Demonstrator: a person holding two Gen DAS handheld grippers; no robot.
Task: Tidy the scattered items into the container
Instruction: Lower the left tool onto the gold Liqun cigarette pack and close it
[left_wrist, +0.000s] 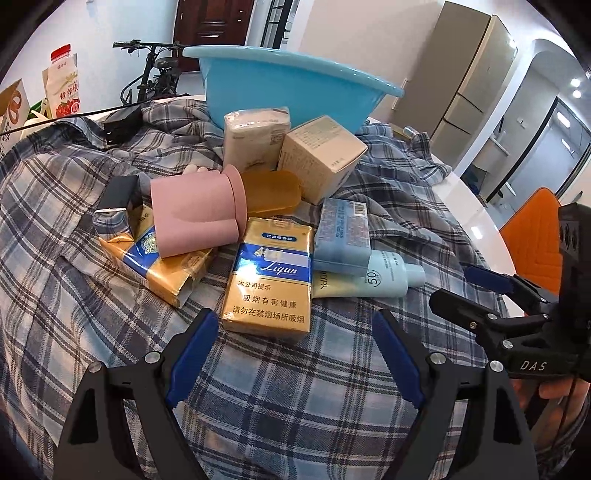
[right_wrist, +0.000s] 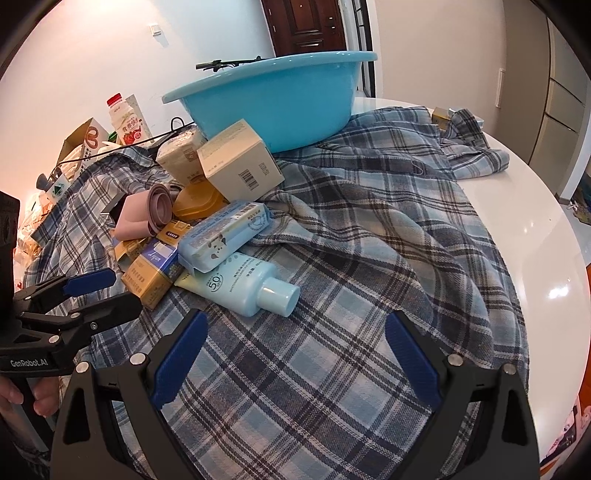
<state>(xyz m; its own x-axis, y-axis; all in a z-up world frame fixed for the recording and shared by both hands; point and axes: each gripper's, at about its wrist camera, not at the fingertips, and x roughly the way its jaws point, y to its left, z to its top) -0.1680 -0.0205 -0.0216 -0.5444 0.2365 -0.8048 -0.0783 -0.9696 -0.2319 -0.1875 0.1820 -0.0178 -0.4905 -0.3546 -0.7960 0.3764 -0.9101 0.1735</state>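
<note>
Cigarette pack (left_wrist: 267, 275) lies just beyond the open left claw (left_wrist: 291, 354)

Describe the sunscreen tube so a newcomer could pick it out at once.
Start at the big blue basin at the back of the plaid cloth and come forward through the heap in front of it. At its near edge the sunscreen tube lies flat, partly under a pale blue pack. It alone has a round cap and a "50" mark.

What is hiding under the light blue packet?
The light blue packet lies across a sunscreen tube, covering its upper end; the cap end sticks out. One corner also rests on a gold cigarette pack. Whatever else is beneath it is covered.
</note>
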